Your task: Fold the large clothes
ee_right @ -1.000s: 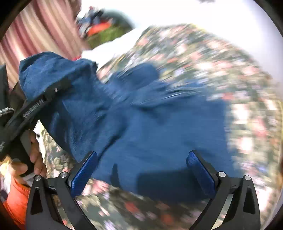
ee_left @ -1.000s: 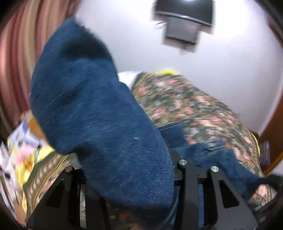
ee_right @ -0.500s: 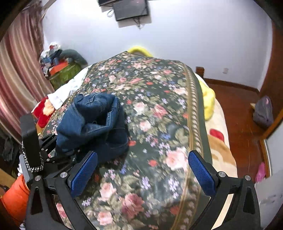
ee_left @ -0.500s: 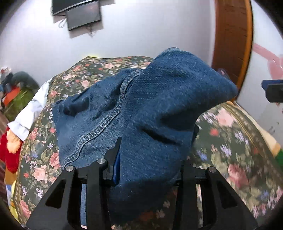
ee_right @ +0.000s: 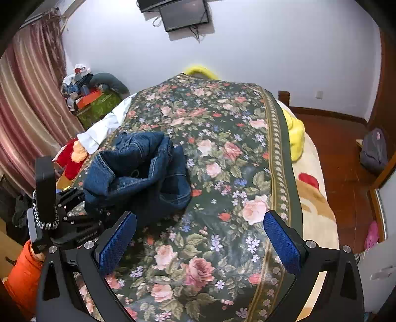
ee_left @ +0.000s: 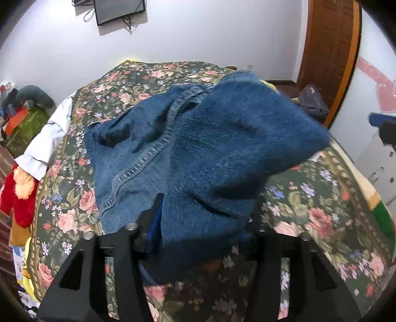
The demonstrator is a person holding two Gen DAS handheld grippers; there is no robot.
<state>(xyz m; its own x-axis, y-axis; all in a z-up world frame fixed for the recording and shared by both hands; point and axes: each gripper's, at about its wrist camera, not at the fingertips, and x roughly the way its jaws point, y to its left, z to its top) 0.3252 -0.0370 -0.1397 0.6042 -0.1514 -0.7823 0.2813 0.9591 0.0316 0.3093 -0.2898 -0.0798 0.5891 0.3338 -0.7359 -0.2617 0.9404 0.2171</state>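
— White walls close in around the bed (ee_right: 247,153), which we see spread with a dark floral cover; a black screen (ee_right: 184,14) hangs on the far wall and a striped pink curtain (ee_right: 27,104) falls at the left.

— Where do we find the jeans (ee_right: 141,171)?

— We see them bunched in a heap on the left side of the bed, near its near end. From the left wrist view the denim (ee_left: 198,153) fills the middle, one fold raised and blurred.

— And our left gripper (ee_left: 203,223)?

— Its jaws are opening, with the denim between them. We see the blue pad on the left side standing just clear of the cloth; the right side is hidden behind the fold, so we cannot tell whether it touches.

— The right gripper (ee_right: 198,245)?

— We hold it above the bare floral cover with the jaws spread wide and nothing between the blue pads (ee_right: 116,242). The left gripper (ee_right: 71,218) shows at its left, beside an orange sleeve (ee_right: 22,277).
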